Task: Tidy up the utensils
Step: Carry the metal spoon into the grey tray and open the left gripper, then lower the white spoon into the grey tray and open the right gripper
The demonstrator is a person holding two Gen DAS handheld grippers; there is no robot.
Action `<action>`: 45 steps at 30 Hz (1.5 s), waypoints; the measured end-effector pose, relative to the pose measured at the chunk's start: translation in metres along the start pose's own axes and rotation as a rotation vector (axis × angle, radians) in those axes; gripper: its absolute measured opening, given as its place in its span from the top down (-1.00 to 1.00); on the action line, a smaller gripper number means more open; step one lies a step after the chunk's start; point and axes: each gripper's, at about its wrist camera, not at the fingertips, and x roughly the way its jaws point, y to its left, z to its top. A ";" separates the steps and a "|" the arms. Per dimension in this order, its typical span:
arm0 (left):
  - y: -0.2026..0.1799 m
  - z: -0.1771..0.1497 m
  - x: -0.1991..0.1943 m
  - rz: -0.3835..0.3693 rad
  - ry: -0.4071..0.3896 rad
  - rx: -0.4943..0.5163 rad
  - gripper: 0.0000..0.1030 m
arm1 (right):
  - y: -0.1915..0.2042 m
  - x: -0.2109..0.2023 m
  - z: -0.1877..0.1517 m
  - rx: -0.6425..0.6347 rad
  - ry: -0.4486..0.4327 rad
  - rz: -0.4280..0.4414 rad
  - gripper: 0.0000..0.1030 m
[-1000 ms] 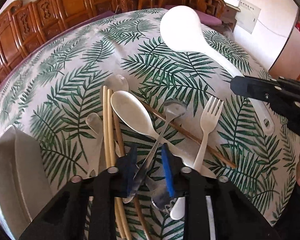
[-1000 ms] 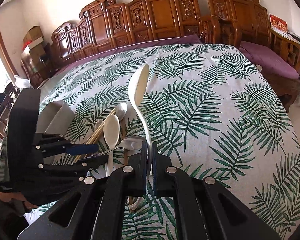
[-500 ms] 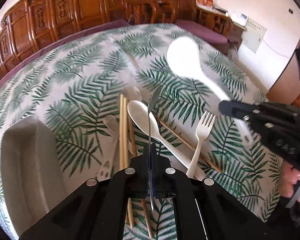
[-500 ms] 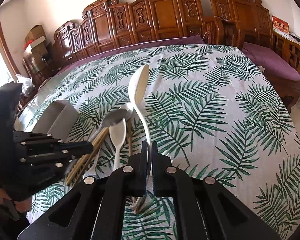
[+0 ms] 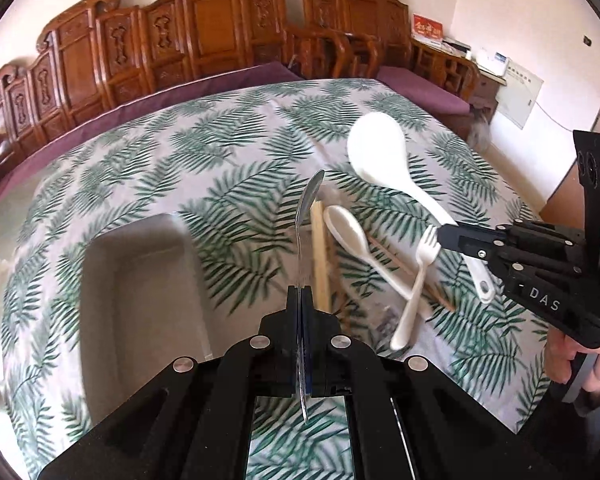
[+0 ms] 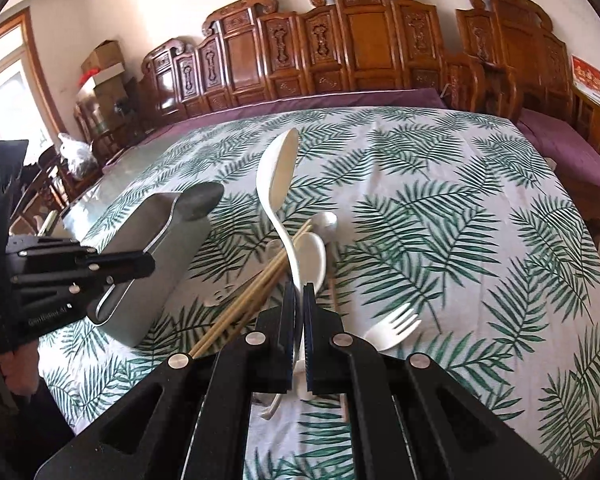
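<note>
In the left wrist view my left gripper [image 5: 299, 294] is shut on a metal spoon [image 5: 308, 208], held edge-on above the cloth beside the grey tray [image 5: 139, 280]. The right wrist view shows that spoon's bowl [image 6: 199, 200] hanging over the grey tray [image 6: 147, 248], with the left gripper [image 6: 145, 266] at the left. My right gripper [image 6: 298, 286] is shut on the handle of a white rice paddle [image 6: 277, 172], lifted off the table. On the cloth lie chopsticks [image 6: 251, 296], a white spoon [image 6: 312, 256] and a white fork [image 6: 392, 328].
The table carries a palm-leaf cloth [image 6: 440, 220]. Carved wooden chairs [image 6: 360, 40] line its far edge, with purple cushions. A hand [image 5: 596, 364] holds the right gripper [image 5: 446, 236] at the right. Another small spoon [image 6: 326, 222] lies behind the pile.
The left gripper closed on the metal spoon, lifted it out of the pile and carried it left toward the grey tray. The right gripper kept hold of the paddle and shifted slightly.
</note>
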 end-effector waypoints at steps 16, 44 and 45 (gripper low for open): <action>0.078 -0.029 0.007 0.071 0.004 -0.196 0.98 | 0.039 0.015 -0.009 -0.050 0.033 0.021 0.90; 0.135 -0.030 0.016 0.087 0.080 -0.271 0.93 | 0.125 0.047 0.028 -0.100 0.072 0.059 0.90; 0.137 -0.029 0.011 0.084 0.066 -0.270 0.87 | 0.128 0.050 0.028 -0.099 0.076 0.064 0.90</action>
